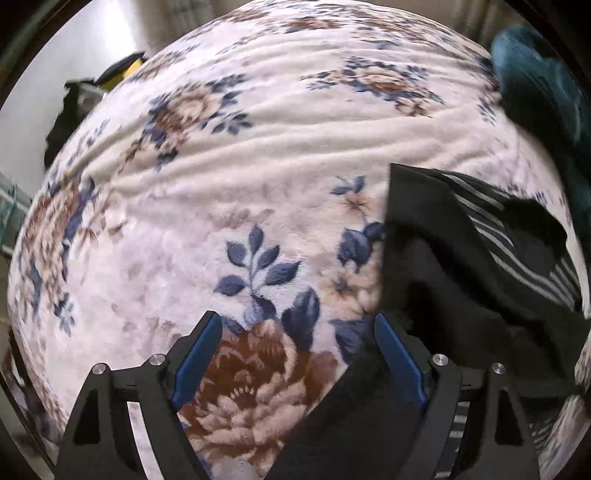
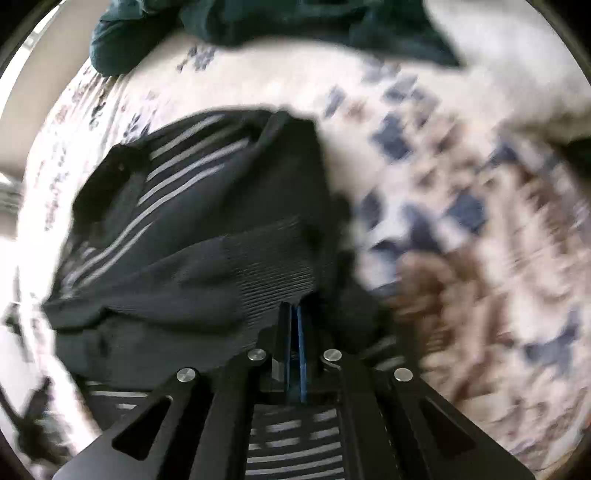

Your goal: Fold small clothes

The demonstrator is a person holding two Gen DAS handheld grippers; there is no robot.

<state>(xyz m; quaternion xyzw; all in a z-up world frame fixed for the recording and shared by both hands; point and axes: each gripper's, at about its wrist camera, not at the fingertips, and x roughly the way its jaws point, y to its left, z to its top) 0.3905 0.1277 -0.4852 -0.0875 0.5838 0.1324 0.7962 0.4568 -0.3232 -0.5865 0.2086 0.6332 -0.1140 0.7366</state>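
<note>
A small black garment with grey-white stripes [image 1: 461, 266] lies bunched on a floral blanket [image 1: 258, 158] at the right of the left wrist view. My left gripper [image 1: 295, 325] is open and empty, hovering over the blanket with its right finger [image 1: 395, 354] at the garment's left edge. In the right wrist view the same garment [image 2: 192, 229] fills the centre. My right gripper [image 2: 295, 314] is shut on a fold of its black ribbed cloth. The right wrist view is blurred.
A dark teal cloth [image 1: 543, 96] lies at the blanket's far right, and shows at the top of the right wrist view [image 2: 258, 22]. A black and yellow object [image 1: 110, 77] sits off the blanket's far left edge, beside pale floor.
</note>
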